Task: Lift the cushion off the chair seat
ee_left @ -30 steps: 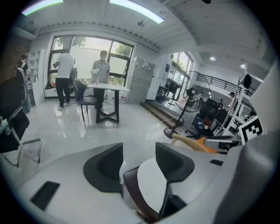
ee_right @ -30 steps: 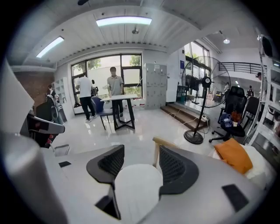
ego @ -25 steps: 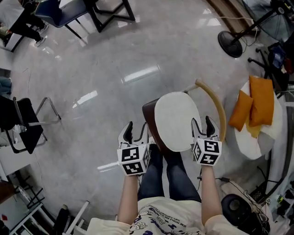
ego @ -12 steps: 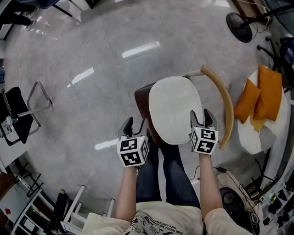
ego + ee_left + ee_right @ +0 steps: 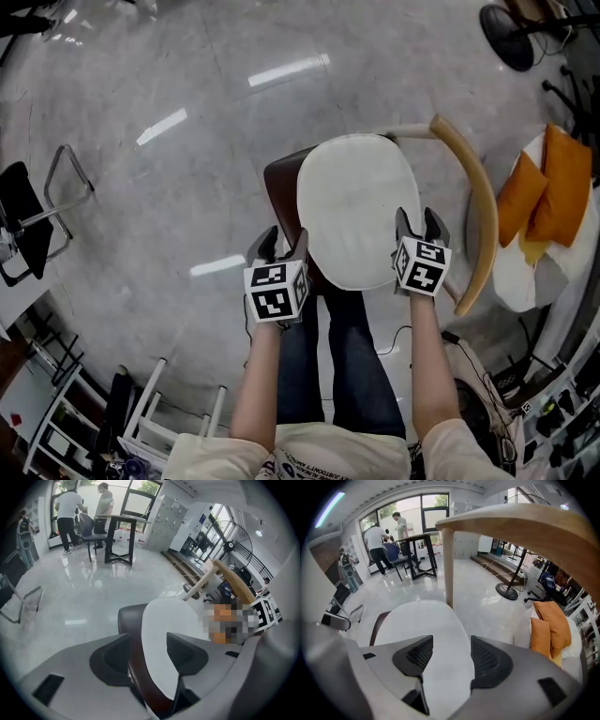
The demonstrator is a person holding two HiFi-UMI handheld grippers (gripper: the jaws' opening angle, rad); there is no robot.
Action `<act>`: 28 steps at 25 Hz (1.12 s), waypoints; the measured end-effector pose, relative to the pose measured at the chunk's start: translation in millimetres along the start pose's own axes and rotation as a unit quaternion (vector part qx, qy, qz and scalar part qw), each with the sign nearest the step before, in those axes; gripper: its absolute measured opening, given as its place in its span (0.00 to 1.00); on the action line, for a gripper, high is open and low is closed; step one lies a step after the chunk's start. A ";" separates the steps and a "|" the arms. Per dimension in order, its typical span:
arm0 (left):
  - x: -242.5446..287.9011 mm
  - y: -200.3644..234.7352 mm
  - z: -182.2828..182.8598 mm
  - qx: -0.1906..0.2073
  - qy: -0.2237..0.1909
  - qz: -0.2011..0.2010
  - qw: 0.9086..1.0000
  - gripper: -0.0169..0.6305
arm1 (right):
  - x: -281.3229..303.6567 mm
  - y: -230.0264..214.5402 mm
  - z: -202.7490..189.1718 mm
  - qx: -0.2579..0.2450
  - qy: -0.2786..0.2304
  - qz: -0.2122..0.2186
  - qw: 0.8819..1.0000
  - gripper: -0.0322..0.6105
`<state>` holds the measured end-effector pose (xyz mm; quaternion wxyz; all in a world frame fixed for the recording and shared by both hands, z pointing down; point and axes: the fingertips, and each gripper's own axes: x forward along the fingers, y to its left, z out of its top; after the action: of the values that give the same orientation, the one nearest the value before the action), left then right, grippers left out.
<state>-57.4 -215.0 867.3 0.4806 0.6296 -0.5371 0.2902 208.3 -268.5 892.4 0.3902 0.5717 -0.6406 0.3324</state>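
Observation:
A white oval cushion [image 5: 352, 220] lies on the dark brown chair seat [image 5: 279, 192], whose curved wooden backrest [image 5: 473, 216] runs along the right. My left gripper [image 5: 278, 246] is at the cushion's near left edge. In the left gripper view it [image 5: 150, 656] is open, with the seat rim [image 5: 129, 618] and the cushion [image 5: 164, 620] showing in the gap between its jaws. My right gripper [image 5: 420, 225] is at the cushion's near right edge. The right gripper view shows it [image 5: 447, 656] open over the cushion [image 5: 422, 620], with the backrest [image 5: 525, 522] overhead.
Orange cushions [image 5: 553, 187] lie on a white round seat at the right. A fan base [image 5: 520, 23] stands at the top right, a black chair [image 5: 28, 216] at the left. The person's legs [image 5: 337, 366] are just below the chair. People stand by a far table [image 5: 70, 517].
Both grippers have sunk toward the chair and now flank the cushion's near edge. The cushion has not moved, and both grippers have stayed open.

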 end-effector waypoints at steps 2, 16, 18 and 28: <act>14.9 0.4 -8.2 0.000 0.011 0.002 1.000 0.40 | 13.0 -3.6 -6.6 -0.004 0.008 -0.006 1.000 0.47; 84.2 4.5 -56.6 -0.022 0.069 0.024 0.997 0.40 | 68.6 -25.2 -45.1 -0.006 0.058 -0.007 0.998 0.52; 88.1 5.5 -61.2 -0.024 0.074 0.027 0.997 0.40 | 71.6 -26.2 -47.4 -0.005 0.059 0.000 0.998 0.53; 105.6 0.4 -74.5 -0.030 0.089 0.035 0.995 0.38 | 76.1 -27.1 -53.2 0.018 0.050 0.029 0.998 0.52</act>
<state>-19.6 -188.7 988.1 0.5347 0.5677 -0.5224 0.3449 238.3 -261.5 984.0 0.4015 0.5424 -0.6304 0.3836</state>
